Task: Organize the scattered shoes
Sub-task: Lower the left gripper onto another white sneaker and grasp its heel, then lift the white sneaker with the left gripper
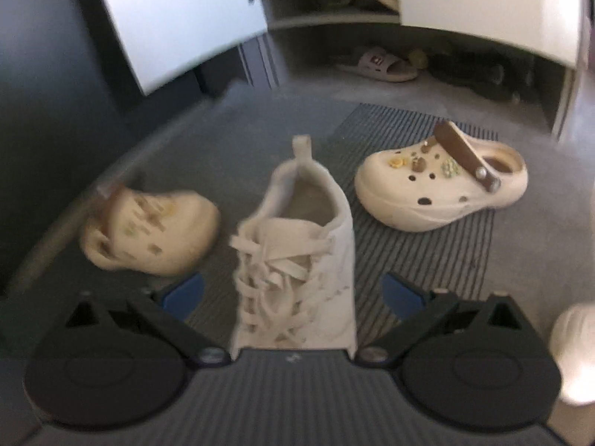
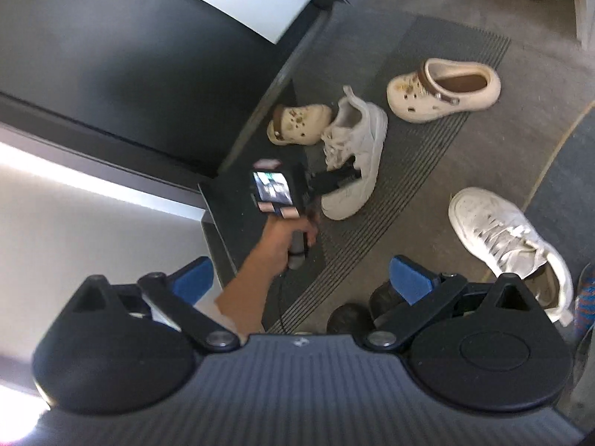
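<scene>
While the left tool straddles the white lace-up canvas sneaker on the ribbed grey doormat, fingers spread, nothing clamped, that light, soft shoe probably grips best at its stiffer heel collar; the right tool hangs open, empty.

Left clog motion-blurred; sneaker toe hidden behind gripper body; cabinet shoes too dim.

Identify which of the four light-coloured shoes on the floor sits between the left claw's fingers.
The laced white sneaker beside the two clogs. The other sneaker lies apart, and both clogs sit free.
</scene>
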